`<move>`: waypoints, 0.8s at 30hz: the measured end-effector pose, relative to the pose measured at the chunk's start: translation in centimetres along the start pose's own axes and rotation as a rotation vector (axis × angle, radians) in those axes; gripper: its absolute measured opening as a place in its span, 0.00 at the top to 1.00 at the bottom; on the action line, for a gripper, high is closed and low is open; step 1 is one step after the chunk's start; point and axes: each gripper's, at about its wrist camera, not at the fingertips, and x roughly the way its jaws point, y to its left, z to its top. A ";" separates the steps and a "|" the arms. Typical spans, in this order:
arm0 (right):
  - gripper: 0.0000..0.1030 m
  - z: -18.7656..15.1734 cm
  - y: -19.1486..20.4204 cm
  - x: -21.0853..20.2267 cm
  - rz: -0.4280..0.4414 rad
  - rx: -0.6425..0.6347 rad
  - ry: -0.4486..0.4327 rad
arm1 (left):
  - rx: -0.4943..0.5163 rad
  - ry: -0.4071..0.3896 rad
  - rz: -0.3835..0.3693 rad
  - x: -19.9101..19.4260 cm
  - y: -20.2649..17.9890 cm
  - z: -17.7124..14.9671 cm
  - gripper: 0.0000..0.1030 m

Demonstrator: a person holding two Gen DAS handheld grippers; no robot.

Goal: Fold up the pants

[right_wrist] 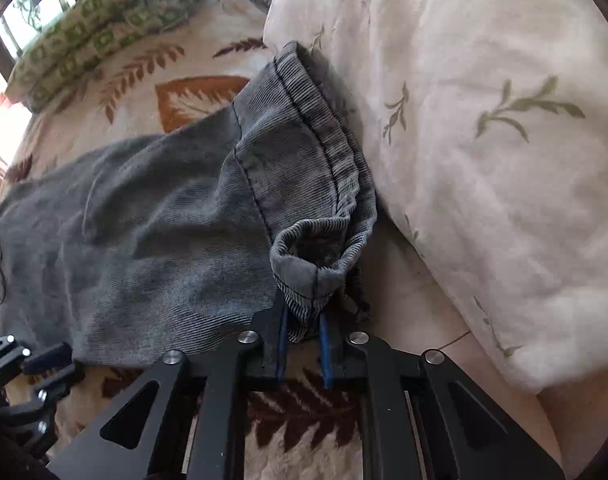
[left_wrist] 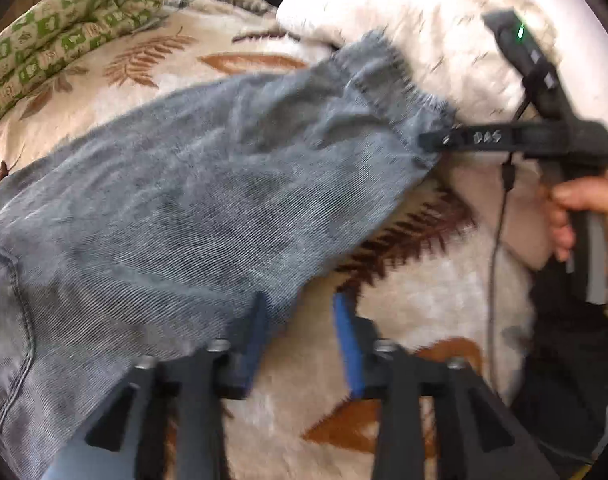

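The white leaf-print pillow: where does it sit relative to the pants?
In the right wrist view the pillow fills the right side, lying against the elastic cuff of the grey pants, which spread leftward over the fern-print blanket.

Materials and surface finish

Pants (right_wrist: 176,216): faded grey ribbed cloth, matt. Blanket (left_wrist: 403,320): plush, fuzzy pile. Pillow (right_wrist: 483,140): smooth woven cloth. Right gripper (right_wrist: 302,344): matt black plastic, blue pads, shiny metal bolts.
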 end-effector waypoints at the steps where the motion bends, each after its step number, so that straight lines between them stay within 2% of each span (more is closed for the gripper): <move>1: 0.76 -0.1 0.2 -0.7 -0.001 -0.001 -0.013 | 0.007 -0.029 0.016 -1.1 0.2 -0.3 0.43; 2: 0.70 -0.4 0.4 -1.4 -0.021 -0.002 -0.034 | 0.011 -0.054 0.033 -2.1 0.6 -0.5 0.34; 4: 0.45 -1.0 1.2 -3.7 -0.080 -0.013 -0.123 | -0.005 -0.079 0.046 -3.4 1.9 -1.0 0.34; 7: 0.44 -1.3 2.9 -6.3 -0.083 -0.047 -0.263 | -0.057 -0.095 0.074 -4.1 4.3 -0.4 0.34; 9: 0.44 -0.7 4.9 -6.9 -0.019 -0.103 -0.312 | -0.094 -0.094 0.123 -3.6 5.9 0.4 0.35; 11: 0.45 0.1 6.3 -5.6 0.045 -0.117 -0.283 | -0.143 -0.089 0.144 -2.6 7.6 0.9 0.35; 12: 0.47 0.6 6.8 -4.2 0.111 -0.113 -0.257 | -0.167 -0.080 0.158 -2.2 8.5 0.7 0.36; 13: 0.53 0.7 7.0 -3.0 0.138 -0.104 -0.233 | -0.190 -0.069 0.172 -1.7 9.2 0.5 0.37; 15: 0.54 0.8 7.4 0.2 0.144 -0.082 -0.156 | -0.225 -0.037 0.195 -0.9 10.5 -0.7 0.39; 16: 0.54 0.6 7.1 2.0 0.129 -0.069 -0.089 | -0.238 -0.029 0.190 -0.7 11.0 -1.3 0.40; 17: 0.54 0.5 7.1 3.6 0.107 -0.063 -0.019 | -0.245 -0.036 0.178 -0.8 11.3 -2.0 0.40; 18: 0.55 0.3 6.8 4.1 0.099 -0.049 0.010 | -0.244 -0.051 0.167 -1.3 11.4 -2.4 0.40; 21: 0.55 1.7 8.0 1.9 0.148 -0.070 -0.064 | -0.266 -0.082 0.148 -2.8 12.1 -2.6 0.40; 22: 0.55 2.6 8.9 1.0 0.200 -0.092 -0.087 | -0.272 -0.094 0.159 -3.3 12.4 -2.4 0.40; 24: 0.55 5.1 11.4 0.5 0.358 -0.139 -0.070 | -0.282 -0.120 0.192 -4.2 13.0 -1.8 0.40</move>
